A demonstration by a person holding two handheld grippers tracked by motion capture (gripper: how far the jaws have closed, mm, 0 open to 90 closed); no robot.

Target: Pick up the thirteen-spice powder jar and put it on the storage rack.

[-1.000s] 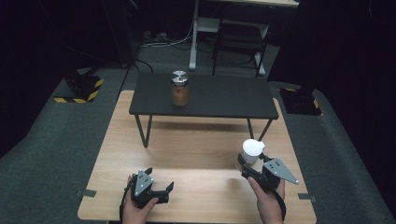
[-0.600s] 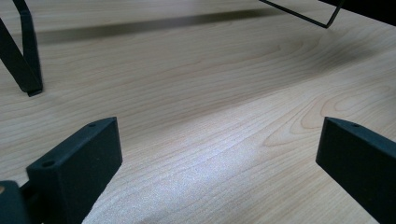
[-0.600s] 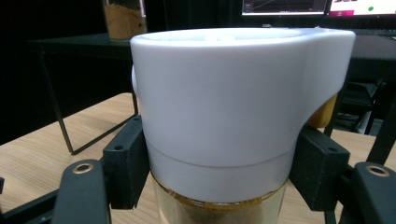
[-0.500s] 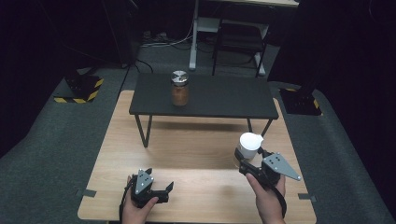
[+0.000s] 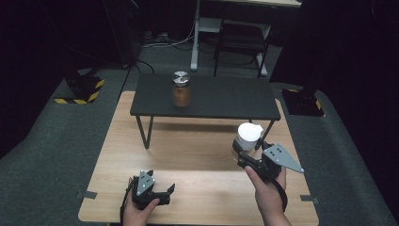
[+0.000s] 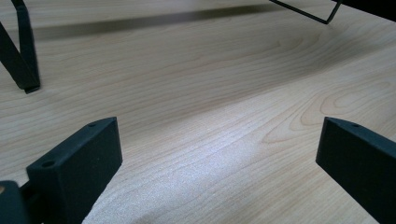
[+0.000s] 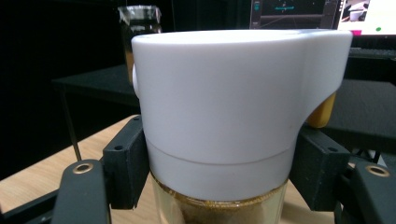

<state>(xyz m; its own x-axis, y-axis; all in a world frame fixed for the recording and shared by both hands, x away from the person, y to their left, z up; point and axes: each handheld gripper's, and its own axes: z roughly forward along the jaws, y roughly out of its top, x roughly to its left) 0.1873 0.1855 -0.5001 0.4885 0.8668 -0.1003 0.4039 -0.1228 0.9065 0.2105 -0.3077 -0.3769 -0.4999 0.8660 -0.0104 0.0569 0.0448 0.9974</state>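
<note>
R gripper [image 5: 245, 151] clamped on white-lidded jar [image 5: 248, 137], jaws pinching it either side just under the white lid; in right gripper view the jar [image 7: 233, 121] sits dead centre between the black jaws, glass w/ brownish contents below. Jar upright, at abt 12 o'clock from the hand, off the wooden table [image 5: 197, 150], near the black shelf's [image 5: 211, 99] front edge at its 5 o'clock corner. L gripper [image 5: 157, 190] low at 7 o'clock of table, jaws wide apart, nothing between them, bare wood in left gripper view. Second jar [image 5: 181, 89] w/ metal lid on shelf, well apart, 11 o'clock from R gripper. Vs 1 s ago: R hand + jar higher and closer to shelf; L gripper unmoved.
</note>
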